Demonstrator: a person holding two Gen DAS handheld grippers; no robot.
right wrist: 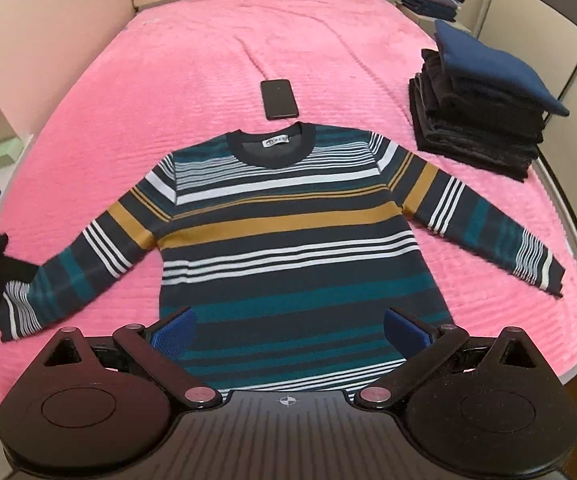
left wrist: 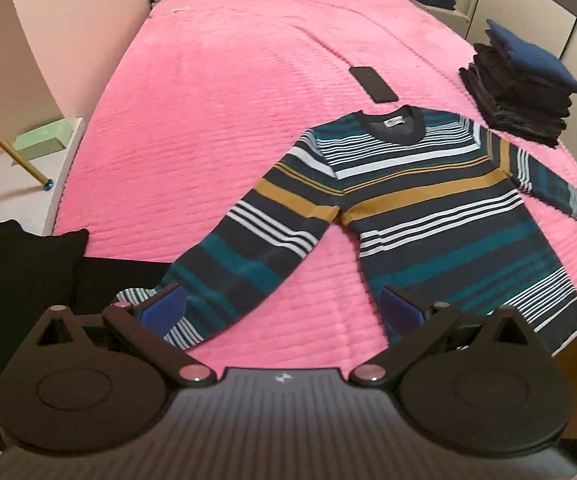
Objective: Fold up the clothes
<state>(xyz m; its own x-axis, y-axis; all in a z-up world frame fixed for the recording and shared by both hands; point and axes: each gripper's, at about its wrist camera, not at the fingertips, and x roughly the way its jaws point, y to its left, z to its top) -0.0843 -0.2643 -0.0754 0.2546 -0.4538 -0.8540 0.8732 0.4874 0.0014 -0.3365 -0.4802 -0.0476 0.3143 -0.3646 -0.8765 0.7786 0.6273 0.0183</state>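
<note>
On the pink bed point(right wrist: 168, 60), the striped sweater point(right wrist: 288, 220) lies flat, collar pointing away; both tongs point(left wrist: 282, 304) point(right wrist: 290, 326) wide.

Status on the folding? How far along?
Done: a stack of folded clothes sits at the right side of the bed. In hand: nothing gripped. The striped sweater lies flat, sleeves spread, unfolded; the left gripper and right gripper are both open above it. Left: every fold on this sweater, plus the dark clothes heaped at the bed's left edge.
</note>
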